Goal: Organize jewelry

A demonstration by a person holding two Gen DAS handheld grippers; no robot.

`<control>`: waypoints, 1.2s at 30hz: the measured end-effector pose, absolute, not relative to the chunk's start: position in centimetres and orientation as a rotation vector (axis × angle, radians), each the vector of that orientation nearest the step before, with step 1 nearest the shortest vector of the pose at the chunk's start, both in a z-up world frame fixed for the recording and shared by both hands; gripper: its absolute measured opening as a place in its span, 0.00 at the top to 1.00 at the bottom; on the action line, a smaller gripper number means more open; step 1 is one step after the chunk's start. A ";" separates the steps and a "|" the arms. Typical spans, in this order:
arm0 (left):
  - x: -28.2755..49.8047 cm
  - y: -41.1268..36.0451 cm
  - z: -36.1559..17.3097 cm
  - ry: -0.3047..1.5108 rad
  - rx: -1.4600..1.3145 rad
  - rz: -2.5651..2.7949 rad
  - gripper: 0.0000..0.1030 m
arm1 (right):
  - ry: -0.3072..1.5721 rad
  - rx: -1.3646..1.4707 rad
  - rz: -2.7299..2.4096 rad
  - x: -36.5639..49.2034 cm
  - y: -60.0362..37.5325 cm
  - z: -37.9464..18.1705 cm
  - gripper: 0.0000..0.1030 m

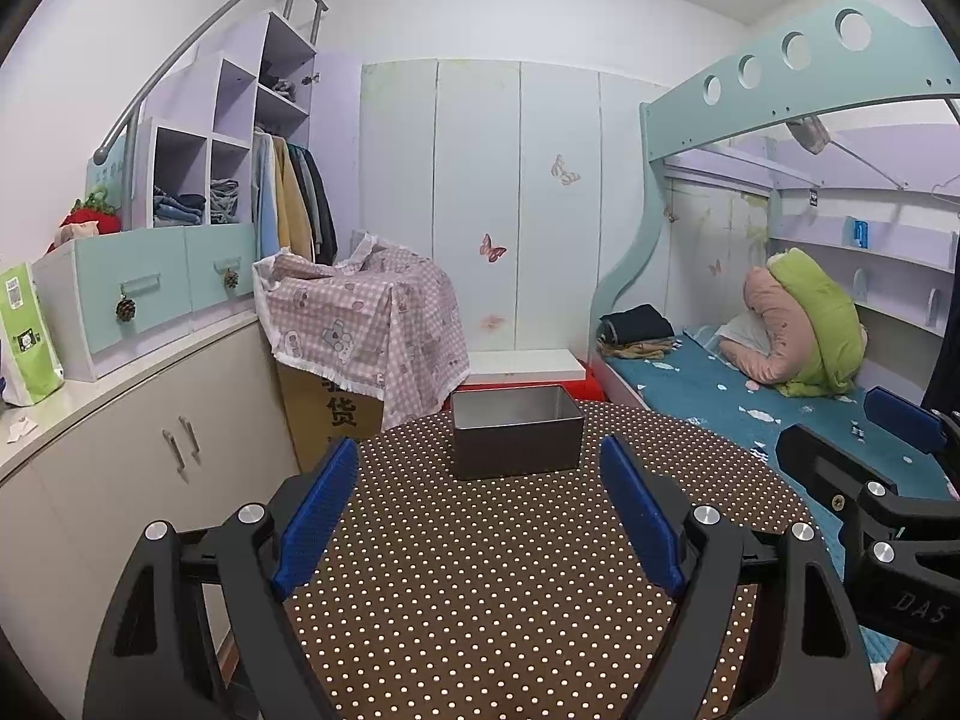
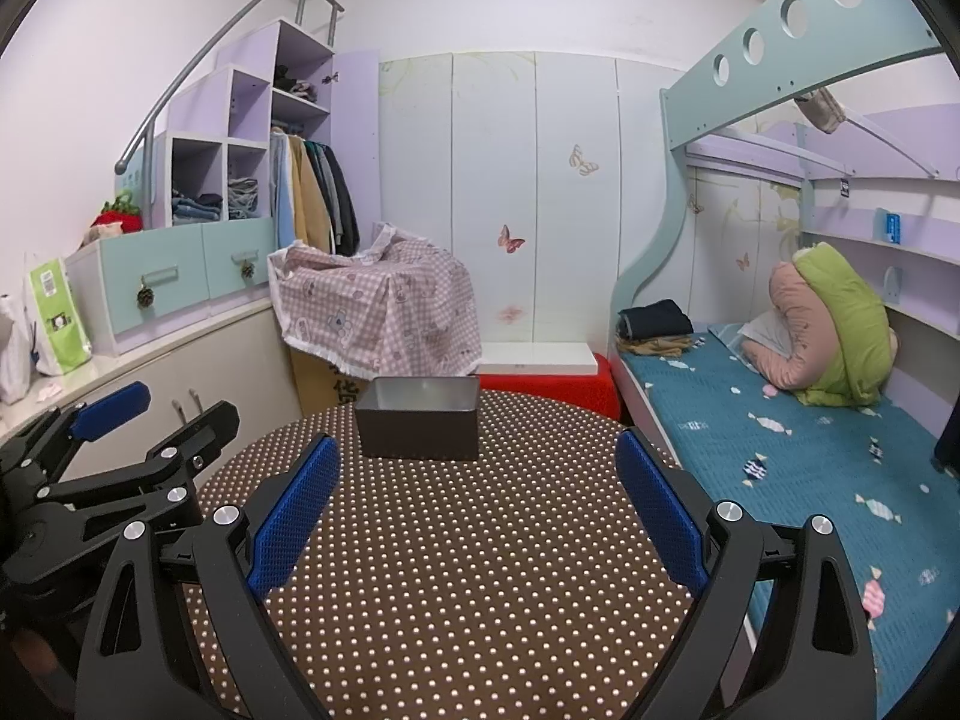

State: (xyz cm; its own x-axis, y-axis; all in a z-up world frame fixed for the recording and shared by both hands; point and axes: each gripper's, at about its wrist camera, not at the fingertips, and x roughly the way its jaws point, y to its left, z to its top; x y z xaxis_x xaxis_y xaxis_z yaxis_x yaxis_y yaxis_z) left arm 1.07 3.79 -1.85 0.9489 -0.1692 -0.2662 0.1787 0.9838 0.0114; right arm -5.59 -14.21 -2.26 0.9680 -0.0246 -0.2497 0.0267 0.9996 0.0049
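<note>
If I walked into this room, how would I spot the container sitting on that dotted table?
Start at the round brown table with white polka dots in the middle of the room, beside the bunk bed with the teal blanket. At its far edge stands an open rectangular dark grey metal box. It is the only thing on the tabletop, with a pale, shiny inside.

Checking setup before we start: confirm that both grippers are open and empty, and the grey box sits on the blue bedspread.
Wrong place. The grey box sits on the dotted round table, not the bedspread, as the left wrist view shows. The left gripper and right gripper are indeed open and empty.
</note>
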 end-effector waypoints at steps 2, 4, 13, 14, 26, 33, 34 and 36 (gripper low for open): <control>1.2 3.7 -1.8 0.267 0.037 -0.176 0.22 | 0.253 0.010 -0.024 -5.5 -14.1 -2.3 0.13; 1.2 3.7 -1.8 0.269 0.036 -0.177 0.22 | 0.254 0.009 -0.024 -5.5 -14.2 -2.3 0.13; 1.2 3.6 -1.8 0.269 0.036 -0.177 0.22 | 0.253 0.010 -0.024 -5.6 -14.1 -2.3 0.13; 1.2 3.6 -1.8 0.268 0.036 -0.176 0.22 | 0.253 0.010 -0.024 -5.5 -14.1 -2.3 0.13; 1.1 3.6 -1.8 0.267 0.036 -0.177 0.22 | 0.256 0.011 -0.027 -5.4 -14.2 -2.4 0.13; 1.1 3.7 -1.8 0.267 0.035 -0.174 0.22 | 0.256 0.011 -0.027 -5.5 -14.3 -2.3 0.13; 1.0 3.7 -1.8 0.267 0.035 -0.175 0.22 | 0.254 0.011 -0.028 -5.5 -14.2 -2.3 0.13; 1.0 3.7 -1.8 0.266 0.037 -0.173 0.22 | 0.254 0.012 -0.026 -5.4 -14.3 -2.3 0.13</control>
State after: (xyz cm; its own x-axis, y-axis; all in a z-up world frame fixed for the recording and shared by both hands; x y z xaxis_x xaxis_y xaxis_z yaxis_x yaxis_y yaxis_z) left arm 1.03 3.75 -1.81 0.9500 -0.1652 -0.2649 0.1750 0.9845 0.0136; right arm -5.44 -14.28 -2.32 0.9676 -0.0238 -0.2515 0.0268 0.9996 0.0088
